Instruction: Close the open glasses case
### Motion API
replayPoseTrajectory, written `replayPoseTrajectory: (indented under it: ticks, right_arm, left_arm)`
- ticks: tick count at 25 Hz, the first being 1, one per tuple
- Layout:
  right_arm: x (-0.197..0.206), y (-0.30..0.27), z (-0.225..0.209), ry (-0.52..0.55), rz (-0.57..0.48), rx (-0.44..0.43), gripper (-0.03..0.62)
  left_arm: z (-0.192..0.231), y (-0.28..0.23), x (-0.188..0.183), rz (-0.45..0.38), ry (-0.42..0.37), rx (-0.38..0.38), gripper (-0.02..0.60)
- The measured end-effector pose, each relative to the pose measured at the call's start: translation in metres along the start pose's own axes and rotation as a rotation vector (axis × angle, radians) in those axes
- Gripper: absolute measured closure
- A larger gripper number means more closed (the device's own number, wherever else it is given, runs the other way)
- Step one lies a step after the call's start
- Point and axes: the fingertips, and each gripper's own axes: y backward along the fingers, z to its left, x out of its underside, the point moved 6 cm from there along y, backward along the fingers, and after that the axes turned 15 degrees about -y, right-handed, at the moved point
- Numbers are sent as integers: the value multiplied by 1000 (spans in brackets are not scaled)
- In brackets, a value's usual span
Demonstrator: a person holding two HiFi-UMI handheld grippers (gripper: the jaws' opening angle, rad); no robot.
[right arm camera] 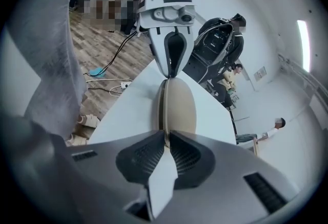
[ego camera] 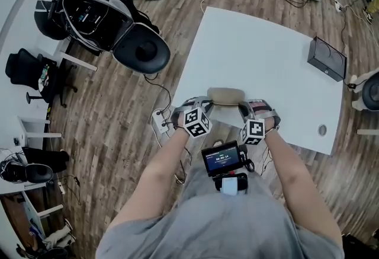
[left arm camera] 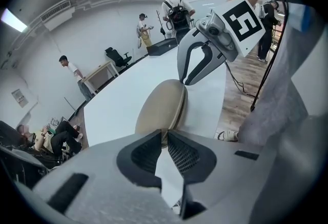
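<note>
Between the left gripper [left arm camera: 165, 135] and the right gripper [right arm camera: 166, 137] lies the beige oval glasses case [ego camera: 225, 96], each clamping one end; its lid looks already down, only releasing seems left.

A black box [ego camera: 327, 58] rests on the white table [ego camera: 254, 44]; a chair [ego camera: 141, 49] stands nearby.

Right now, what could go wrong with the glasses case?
1. The left gripper and right gripper each pinch only a thin end of the glasses case, so it might slip out or twist.
2. It sits close to the near edge of the white table; a slip could send it onto the wooden floor.
3. A dark seam line shows along it, so it may not be fully snapped shut.
</note>
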Motion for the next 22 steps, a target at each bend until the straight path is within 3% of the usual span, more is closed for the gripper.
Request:
replayPoseTrajectory:
  ticks: [5, 22]
  right_arm:
    - [-1, -6, 8, 75, 41, 5, 546]
    - [1, -10, 12, 38, 58, -4, 546]
  left_arm:
    - [-4, -5, 3, 18, 10, 26, 540]
    - [-10, -12, 7, 41, -16, 48, 540]
